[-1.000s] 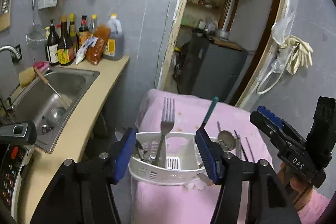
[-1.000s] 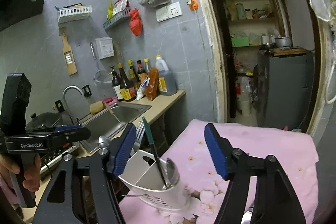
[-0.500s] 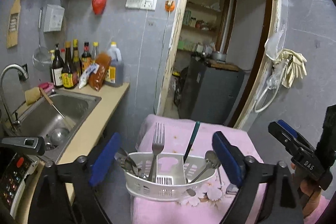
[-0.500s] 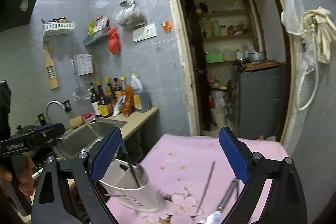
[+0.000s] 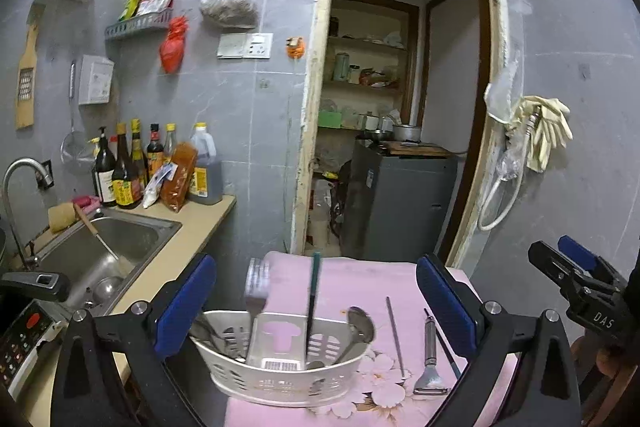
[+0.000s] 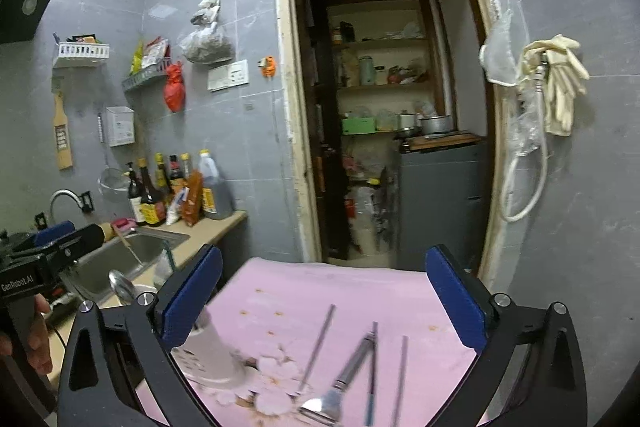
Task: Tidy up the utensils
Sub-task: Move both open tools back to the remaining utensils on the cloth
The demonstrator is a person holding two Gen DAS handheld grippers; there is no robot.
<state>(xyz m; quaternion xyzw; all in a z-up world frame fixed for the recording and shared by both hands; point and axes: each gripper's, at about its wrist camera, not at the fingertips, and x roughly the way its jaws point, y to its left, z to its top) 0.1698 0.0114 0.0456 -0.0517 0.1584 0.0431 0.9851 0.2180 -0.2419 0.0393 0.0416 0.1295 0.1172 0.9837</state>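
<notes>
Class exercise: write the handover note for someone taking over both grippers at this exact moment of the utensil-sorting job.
Left gripper: jaws opening, nothing between the pads.
Right gripper: jaws opening too, holding nothing.
White caddy stands at the near left of the pink cloth. In it already: a fork, a green-handled utensil, a spoon, more on its left side.
Left to do: the peeler and thin sticks lie loose on the cloth, right of the caddy. Pick these up and drop them in.
</notes>
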